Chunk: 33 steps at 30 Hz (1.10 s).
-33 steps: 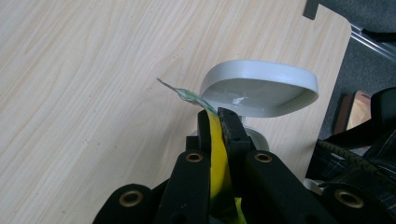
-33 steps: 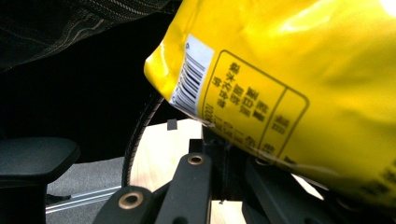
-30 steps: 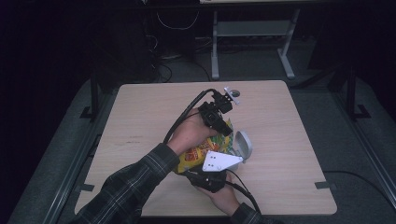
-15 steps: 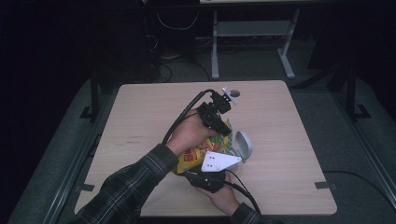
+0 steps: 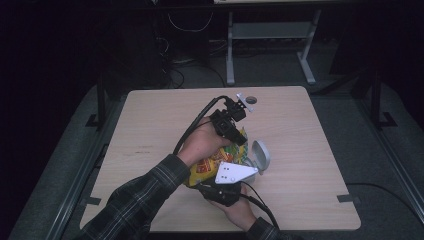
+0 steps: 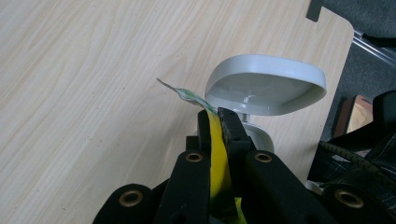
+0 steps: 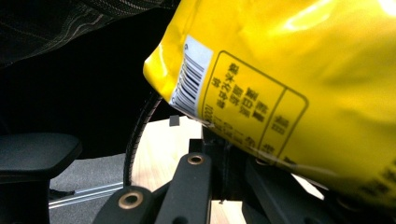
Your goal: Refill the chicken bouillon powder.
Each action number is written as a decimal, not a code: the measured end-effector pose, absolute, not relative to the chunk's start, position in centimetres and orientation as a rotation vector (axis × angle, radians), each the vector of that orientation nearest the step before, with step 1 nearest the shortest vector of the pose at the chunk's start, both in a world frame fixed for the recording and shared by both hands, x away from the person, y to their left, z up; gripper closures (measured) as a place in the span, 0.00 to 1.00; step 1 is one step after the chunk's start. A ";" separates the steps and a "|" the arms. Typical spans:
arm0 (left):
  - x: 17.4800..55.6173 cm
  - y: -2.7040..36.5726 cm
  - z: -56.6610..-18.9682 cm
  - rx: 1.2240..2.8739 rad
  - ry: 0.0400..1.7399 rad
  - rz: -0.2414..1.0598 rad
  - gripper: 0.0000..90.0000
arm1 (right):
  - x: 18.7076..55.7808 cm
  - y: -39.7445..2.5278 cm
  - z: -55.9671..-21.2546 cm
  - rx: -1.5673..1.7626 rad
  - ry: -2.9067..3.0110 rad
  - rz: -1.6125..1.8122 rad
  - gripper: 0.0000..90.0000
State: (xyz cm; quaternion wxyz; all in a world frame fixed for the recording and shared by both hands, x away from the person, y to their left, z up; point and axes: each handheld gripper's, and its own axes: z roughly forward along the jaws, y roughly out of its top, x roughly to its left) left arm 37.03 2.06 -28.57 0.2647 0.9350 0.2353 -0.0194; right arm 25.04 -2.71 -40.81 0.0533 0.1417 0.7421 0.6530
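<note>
left gripper view: left hand-held gripper clenched on the yellow snack bag edge, beside grey bowl.

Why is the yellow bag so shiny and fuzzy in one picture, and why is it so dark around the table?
In the right gripper view the bag sits very close, so its print blurs and light glares off its top. In the high view light falls on the table; the room behind is nearly black. In the left gripper view the bowl has a small gleam.
</note>
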 end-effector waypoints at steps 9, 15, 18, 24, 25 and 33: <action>37.0 2.0 -28.6 2.524 0.640 -0.051 1.00 | 25.0 -2.7 -40.8 0.430 2.255 1.986 1.00; 37.0 2.0 -28.5 2.523 0.641 -0.050 1.00 | 25.0 -2.7 -40.8 0.434 2.257 1.987 1.00; 37.0 2.0 -28.5 2.523 0.639 -0.050 1.00 | 25.0 -2.7 -40.9 0.435 2.258 1.988 1.00; 37.0 2.1 -28.6 2.517 0.641 -0.053 1.00 | 25.1 -2.7 -40.9 0.434 2.259 1.985 1.00; 37.0 2.2 -28.6 2.516 0.641 -0.053 1.00 | 25.1 -2.7 -40.9 0.435 2.262 1.986 1.00; 37.0 2.2 -28.6 2.516 0.642 -0.053 1.00 | 25.0 -2.7 -40.9 0.437 2.265 1.991 1.00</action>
